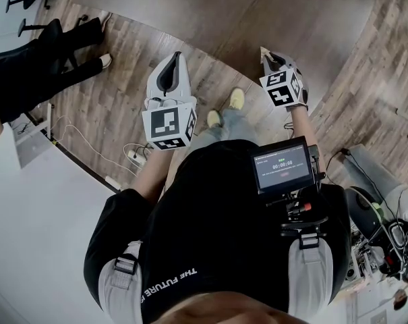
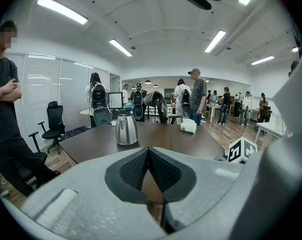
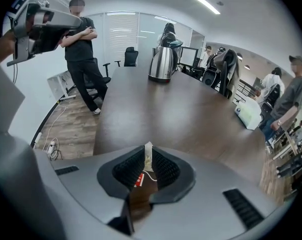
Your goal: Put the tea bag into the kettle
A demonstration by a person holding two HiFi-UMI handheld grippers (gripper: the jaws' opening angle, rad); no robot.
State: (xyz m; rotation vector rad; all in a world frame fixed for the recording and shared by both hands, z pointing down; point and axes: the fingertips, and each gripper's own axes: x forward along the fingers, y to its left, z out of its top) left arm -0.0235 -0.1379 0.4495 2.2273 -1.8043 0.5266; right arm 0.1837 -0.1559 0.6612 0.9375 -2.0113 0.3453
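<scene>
Tea bag [image 3: 148, 160] tight between right tongs [image 3: 148, 151]

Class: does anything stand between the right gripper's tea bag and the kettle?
Nothing visible does. Only bare table lies between the tea bag and the kettle; a white box sits aside, to the right.
</scene>
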